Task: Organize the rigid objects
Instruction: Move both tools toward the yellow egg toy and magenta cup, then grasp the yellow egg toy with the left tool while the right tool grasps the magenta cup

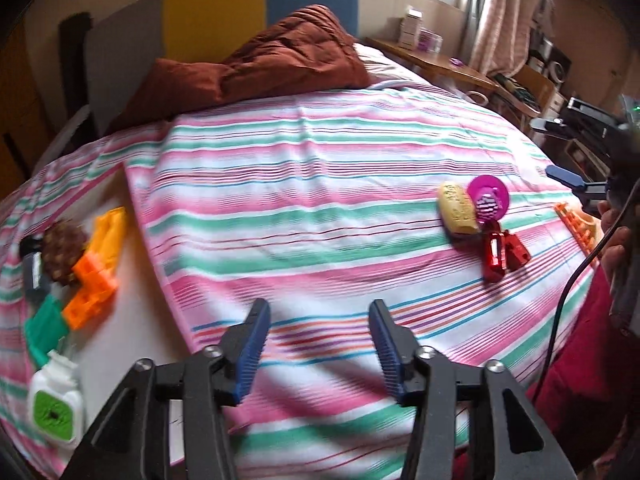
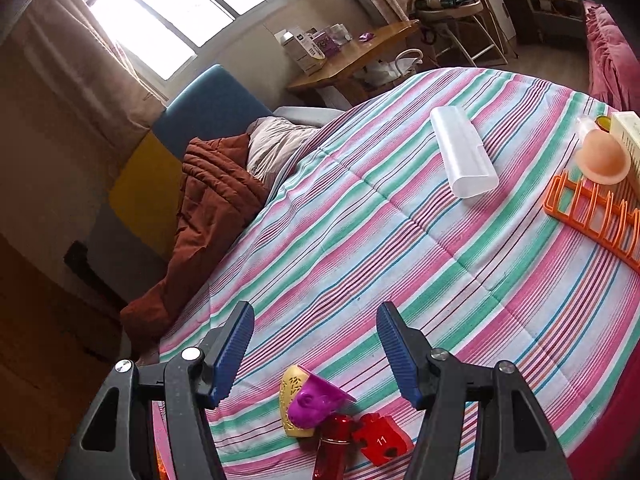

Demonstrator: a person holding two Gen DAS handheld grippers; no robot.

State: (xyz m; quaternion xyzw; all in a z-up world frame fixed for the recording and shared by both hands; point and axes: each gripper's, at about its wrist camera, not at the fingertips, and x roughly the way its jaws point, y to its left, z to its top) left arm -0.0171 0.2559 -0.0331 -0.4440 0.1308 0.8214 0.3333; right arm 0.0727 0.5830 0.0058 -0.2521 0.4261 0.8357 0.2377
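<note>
Both wrist views overlook the striped bedspread (image 1: 320, 184), perhaps closely.

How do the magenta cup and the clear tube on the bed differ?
The magenta cup is opaque and short; the clear tube is translucent white and long. The cup touches the yellow and red pieces; the tube lies alone. Both lie on their sides on the striped bedspread.

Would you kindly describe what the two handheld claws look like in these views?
Both the left claw and the right claw have black angular plastic arms with silver bolt heads, ending in ribbed blue pads. In the left view, a thin dark cable hangs beside the right claw.
</note>
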